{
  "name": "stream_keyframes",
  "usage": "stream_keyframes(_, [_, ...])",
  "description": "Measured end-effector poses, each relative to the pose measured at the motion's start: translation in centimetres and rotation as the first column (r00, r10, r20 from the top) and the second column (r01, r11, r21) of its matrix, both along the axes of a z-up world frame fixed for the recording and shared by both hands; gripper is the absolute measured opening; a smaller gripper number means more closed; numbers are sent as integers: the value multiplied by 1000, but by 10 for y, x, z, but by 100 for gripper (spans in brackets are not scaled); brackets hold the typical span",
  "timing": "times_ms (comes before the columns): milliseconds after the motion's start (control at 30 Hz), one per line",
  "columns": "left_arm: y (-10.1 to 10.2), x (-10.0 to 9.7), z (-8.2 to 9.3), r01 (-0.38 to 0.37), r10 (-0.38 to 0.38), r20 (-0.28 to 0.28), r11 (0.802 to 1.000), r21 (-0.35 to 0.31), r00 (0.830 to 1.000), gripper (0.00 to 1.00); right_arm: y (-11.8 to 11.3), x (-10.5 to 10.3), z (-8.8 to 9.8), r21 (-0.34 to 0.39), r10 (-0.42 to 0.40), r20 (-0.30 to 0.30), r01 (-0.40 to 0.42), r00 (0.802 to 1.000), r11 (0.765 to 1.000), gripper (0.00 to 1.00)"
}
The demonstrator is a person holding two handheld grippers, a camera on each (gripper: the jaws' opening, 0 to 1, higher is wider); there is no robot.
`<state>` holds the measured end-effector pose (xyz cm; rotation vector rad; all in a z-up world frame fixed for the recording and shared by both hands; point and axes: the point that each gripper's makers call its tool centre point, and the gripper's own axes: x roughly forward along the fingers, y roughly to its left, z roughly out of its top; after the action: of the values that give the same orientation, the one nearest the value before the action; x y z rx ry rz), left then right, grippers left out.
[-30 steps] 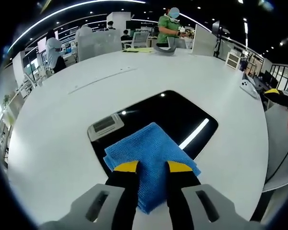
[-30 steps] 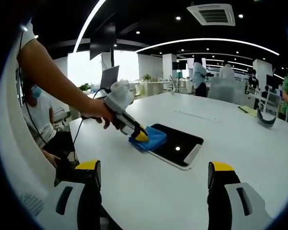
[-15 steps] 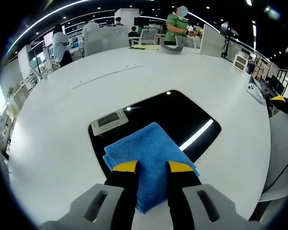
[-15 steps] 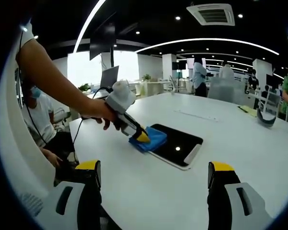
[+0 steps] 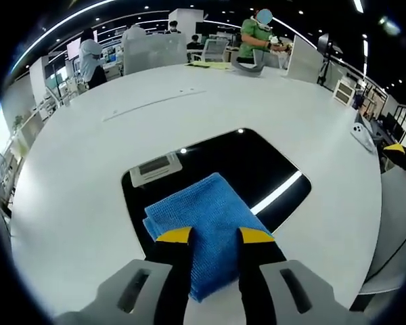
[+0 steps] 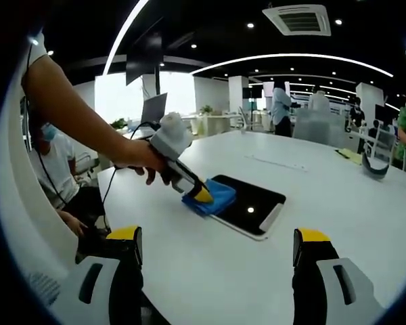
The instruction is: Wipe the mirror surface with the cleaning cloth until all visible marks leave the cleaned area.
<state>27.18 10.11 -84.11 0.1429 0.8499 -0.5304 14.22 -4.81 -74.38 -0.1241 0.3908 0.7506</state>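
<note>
Right now the left tool (image 5: 215, 235) presses its 2 yellow-tipped jaws closed on the blue cleaning cloth (image 5: 206, 220), which lies on the near end of the dark mirror (image 5: 257, 162) (flat on the white tabletop (image 5: 74, 183)). Well back, the right tool (image 6: 218, 245) hangs above the tabletop, jaws spread wide, gripping nothing.

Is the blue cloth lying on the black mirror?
Yes, the blue cloth lies on the near end of the black mirror, with the left gripper closed on it.
</note>
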Motion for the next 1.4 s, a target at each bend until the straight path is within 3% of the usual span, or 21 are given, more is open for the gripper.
stream_keyframes(1400, [-35, -4, 1, 40, -40, -3, 998, -44, 999, 29, -9, -6, 2, -2, -34, 12, 34, 999, 999, 93])
